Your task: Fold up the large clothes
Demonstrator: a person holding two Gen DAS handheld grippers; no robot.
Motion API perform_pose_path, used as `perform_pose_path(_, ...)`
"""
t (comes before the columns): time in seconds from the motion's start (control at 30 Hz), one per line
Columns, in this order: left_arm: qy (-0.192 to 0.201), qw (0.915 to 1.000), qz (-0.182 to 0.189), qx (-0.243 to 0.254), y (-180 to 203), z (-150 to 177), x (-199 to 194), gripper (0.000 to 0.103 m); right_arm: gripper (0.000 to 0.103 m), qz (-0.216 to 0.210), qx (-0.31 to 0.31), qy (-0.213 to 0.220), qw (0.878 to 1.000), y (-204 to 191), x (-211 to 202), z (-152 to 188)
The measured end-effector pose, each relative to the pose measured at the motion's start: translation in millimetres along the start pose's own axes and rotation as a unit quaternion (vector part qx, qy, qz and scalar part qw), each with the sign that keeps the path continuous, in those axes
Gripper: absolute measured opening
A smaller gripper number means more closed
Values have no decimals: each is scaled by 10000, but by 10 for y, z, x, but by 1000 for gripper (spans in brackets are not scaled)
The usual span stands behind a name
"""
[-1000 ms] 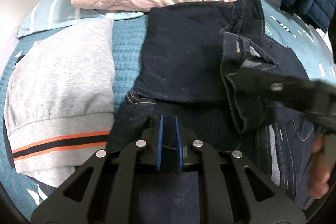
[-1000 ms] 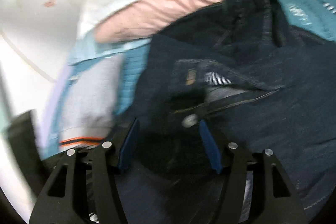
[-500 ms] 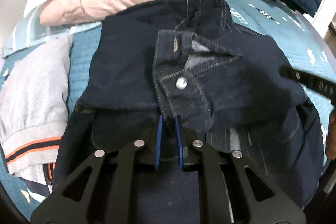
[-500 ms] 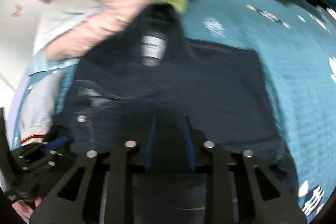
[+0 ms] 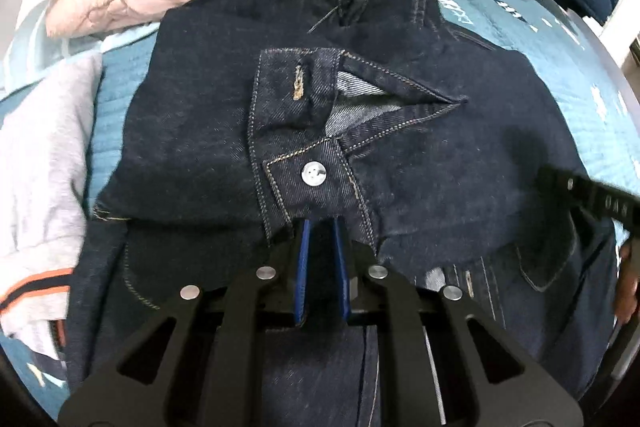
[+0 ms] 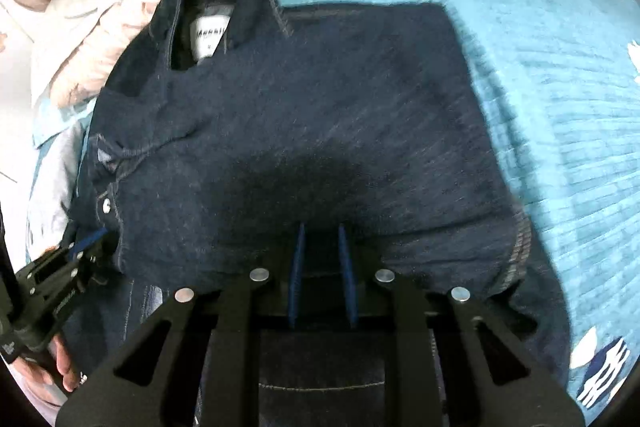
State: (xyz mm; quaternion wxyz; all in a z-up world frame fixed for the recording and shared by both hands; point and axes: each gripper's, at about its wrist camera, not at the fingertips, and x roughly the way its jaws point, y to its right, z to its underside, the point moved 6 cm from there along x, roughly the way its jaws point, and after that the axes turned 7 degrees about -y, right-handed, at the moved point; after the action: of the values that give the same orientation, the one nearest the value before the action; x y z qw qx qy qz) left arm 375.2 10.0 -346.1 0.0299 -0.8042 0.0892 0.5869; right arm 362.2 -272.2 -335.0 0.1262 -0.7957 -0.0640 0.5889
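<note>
The left tongs [image 5: 320, 227] grip a denim shirt [image 5: 400, 167] cuff. The right tongs [image 6: 322, 231] are closing on its folded edge, on the teal bed [image 6: 560, 87].

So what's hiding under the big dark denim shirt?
Under the denim shirt lies the teal bedspread; at its left edge, a grey garment goes under it. Whatever else lies beneath is covered.

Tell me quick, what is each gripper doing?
Left gripper: shut on the dark blue denim shirt, at its cuff.
Right gripper: fingers closing on the same shirt's folded edge.
</note>
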Motion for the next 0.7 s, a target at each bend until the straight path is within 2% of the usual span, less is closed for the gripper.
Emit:
perform_pose_path(0.1, 172, 9998, 61, -33, -46, -44, -137, 14, 18, -9, 96, 177, 9998, 77, -99, -140)
perform_pose_path(0.2, 309, 9991, 268, -118, -65, -180, -249, 14, 18, 189, 167, 265, 9993, 189, -146, -327)
perform_pose_path(0.3, 401, 9989, 180, -130, -73, -370, -247, 14, 18, 262, 158, 377, 9988, 246, -169, -509)
perform_pose_path(0.47, 229, 9988, 222, -370, -126, -724, 52, 15, 18, 549, 236, 521, 9969, 364, -77, -830)
perform_pose_path(0.5, 44, 9982, 237, -545, -167, -762, 225, 22, 18, 605, 230, 503, 9966, 387, -15, -883)
perform_pose_path(0.53, -117, 9959, 290, -852, -229, -769, 403, 23, 18, 766, 231, 324, 9963, 445, 127, -915)
perform_pose_path(0.57, -61, 9932, 416, -1088, -271, -770, 482, 24, 18, 888, 315, 125, 9955, 517, 269, -911)
perform_pose_path(0.6, 131, 9911, 508, -1227, -293, -780, 483, 24, 18, 786, 451, 70, 9959, 586, 396, -890)
perform_pose_path(0.7, 242, 9932, 317, -1092, -240, -765, 460, 24, 18, 582, 467, 376, 9965, 633, 351, -863)
